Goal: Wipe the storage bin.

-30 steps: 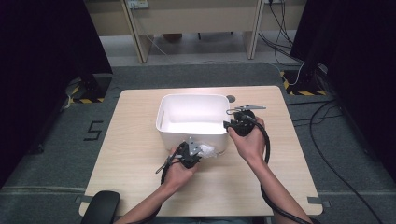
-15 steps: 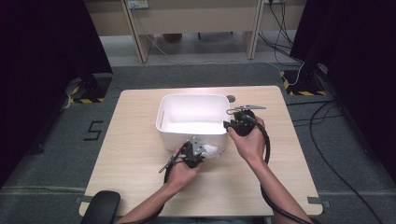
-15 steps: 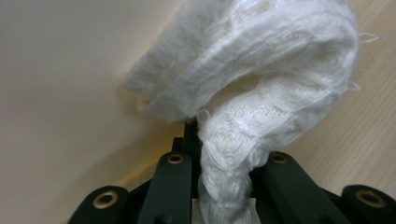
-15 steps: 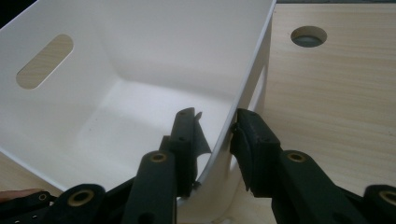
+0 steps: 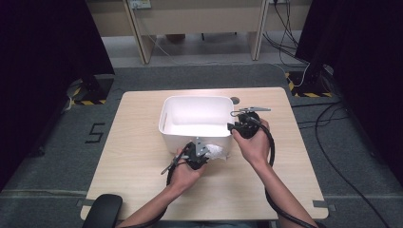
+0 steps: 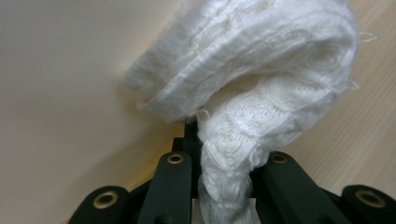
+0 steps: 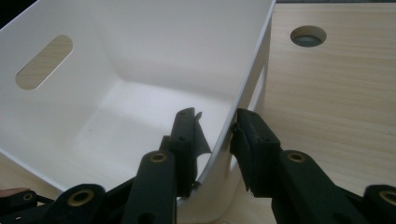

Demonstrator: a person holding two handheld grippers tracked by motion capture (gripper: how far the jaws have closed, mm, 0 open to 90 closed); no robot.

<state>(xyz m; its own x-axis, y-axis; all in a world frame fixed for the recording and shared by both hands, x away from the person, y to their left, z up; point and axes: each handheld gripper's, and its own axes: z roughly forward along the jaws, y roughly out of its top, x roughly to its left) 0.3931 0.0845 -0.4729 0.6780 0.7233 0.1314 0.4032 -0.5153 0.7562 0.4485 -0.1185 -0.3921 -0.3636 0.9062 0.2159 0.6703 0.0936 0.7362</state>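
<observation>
A white plastic bin (image 5: 196,99) stands mid-table on the wooden table (image 5: 138,142). A crumpled white knitted cloth (image 5: 217,152) lies against the bin's near wall, at its front right corner. My left gripper (image 5: 204,153) is shut on it. In the left gripper view the cloth (image 6: 252,79) bunches up from between my left gripper's (image 6: 224,154) black jaws, against the bin's wall. My right gripper (image 5: 234,126) is at the bin's right rim. Its view shows the bin wall (image 7: 140,56) clamped by the right gripper (image 7: 215,123), one jaw inside and one outside.
A round cable hole (image 5: 235,100) sits in the tabletop just behind the bin's right corner, also in the right gripper view as the hole (image 7: 307,35). The bin has a handle slot (image 7: 44,61) in its far wall. A black chair part (image 5: 102,209) juts at the table's near left.
My left gripper has shifted slightly to the right with the cloth, closer to the bin's front corner. The right gripper and the bin have stayed put.
</observation>
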